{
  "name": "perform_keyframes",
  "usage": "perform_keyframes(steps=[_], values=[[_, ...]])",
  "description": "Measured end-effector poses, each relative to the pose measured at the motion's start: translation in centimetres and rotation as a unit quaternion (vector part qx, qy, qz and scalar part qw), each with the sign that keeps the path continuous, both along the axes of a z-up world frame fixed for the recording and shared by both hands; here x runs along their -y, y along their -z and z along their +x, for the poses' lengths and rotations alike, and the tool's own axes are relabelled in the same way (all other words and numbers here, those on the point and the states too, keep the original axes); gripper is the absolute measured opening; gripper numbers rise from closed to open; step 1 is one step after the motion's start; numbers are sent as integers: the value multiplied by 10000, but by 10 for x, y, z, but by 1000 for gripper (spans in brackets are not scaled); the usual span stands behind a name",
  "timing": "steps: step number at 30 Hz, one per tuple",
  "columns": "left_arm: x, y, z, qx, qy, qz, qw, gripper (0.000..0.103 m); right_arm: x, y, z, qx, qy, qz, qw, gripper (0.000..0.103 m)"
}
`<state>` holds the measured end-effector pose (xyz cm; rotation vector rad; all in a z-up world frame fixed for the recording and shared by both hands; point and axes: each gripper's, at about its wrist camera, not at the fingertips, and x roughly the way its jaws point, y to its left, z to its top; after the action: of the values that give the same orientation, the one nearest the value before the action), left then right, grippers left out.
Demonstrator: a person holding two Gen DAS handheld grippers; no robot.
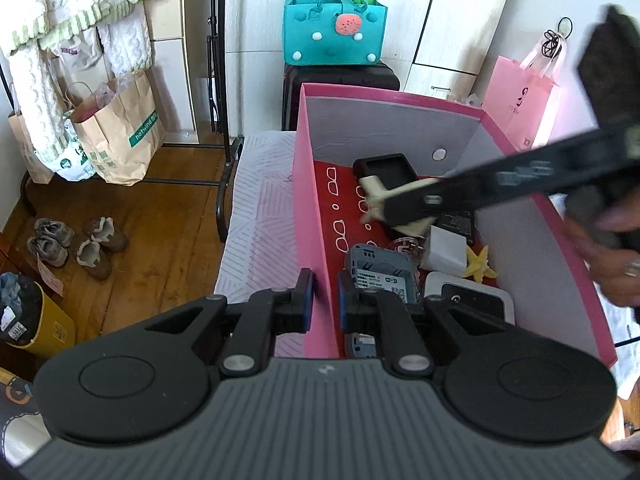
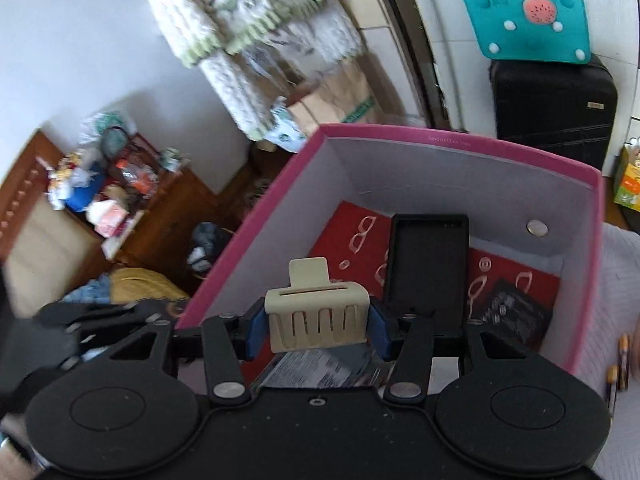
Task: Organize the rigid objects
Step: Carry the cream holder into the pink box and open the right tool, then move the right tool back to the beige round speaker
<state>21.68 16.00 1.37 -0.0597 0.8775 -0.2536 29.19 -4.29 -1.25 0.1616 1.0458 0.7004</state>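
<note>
A pink box (image 1: 308, 200) with grey inner walls stands on a pale striped cloth. My left gripper (image 1: 325, 300) is shut on its left wall, one finger outside and one inside. My right gripper (image 2: 317, 330) is shut on a cream hair claw clip (image 2: 316, 312) and hovers over the box (image 2: 440, 140); the clip (image 1: 374, 190) also shows from the left wrist. On the box's red bottom lie a black case (image 2: 428, 264), a grey hard drive (image 1: 380, 272), a white block (image 1: 446, 250), a yellow starfish (image 1: 480, 266) and a white device with a black face (image 1: 468, 300).
Behind the box a teal bag (image 1: 334, 36) sits on a black suitcase (image 1: 340, 78), with a pink paper bag (image 1: 516, 100) to the right. On the left are a clothes rack, brown paper bags (image 1: 120, 132) and shoes (image 1: 76, 246) on the wooden floor. A person's hand (image 1: 616, 264) holds the right gripper.
</note>
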Motion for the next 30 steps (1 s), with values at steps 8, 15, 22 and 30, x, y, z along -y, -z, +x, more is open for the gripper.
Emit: perform_keyframes(steps=[8, 15, 22, 30], values=[[-1, 1, 1, 0, -7, -51, 10000, 10, 1, 1, 12, -149, 235, 81, 9996, 59], [-5, 2, 1, 15, -9, -157, 9999, 10, 41, -43, -24, 332, 317, 268, 9986, 60], [-6, 3, 0, 31, -9, -181, 9998, 10, 118, -70, -64, 709, 1096, 390, 9907, 60], [-6, 3, 0, 32, -11, -191, 9998, 10, 187, -56, -81, 689, 1993, 316, 9770, 60]])
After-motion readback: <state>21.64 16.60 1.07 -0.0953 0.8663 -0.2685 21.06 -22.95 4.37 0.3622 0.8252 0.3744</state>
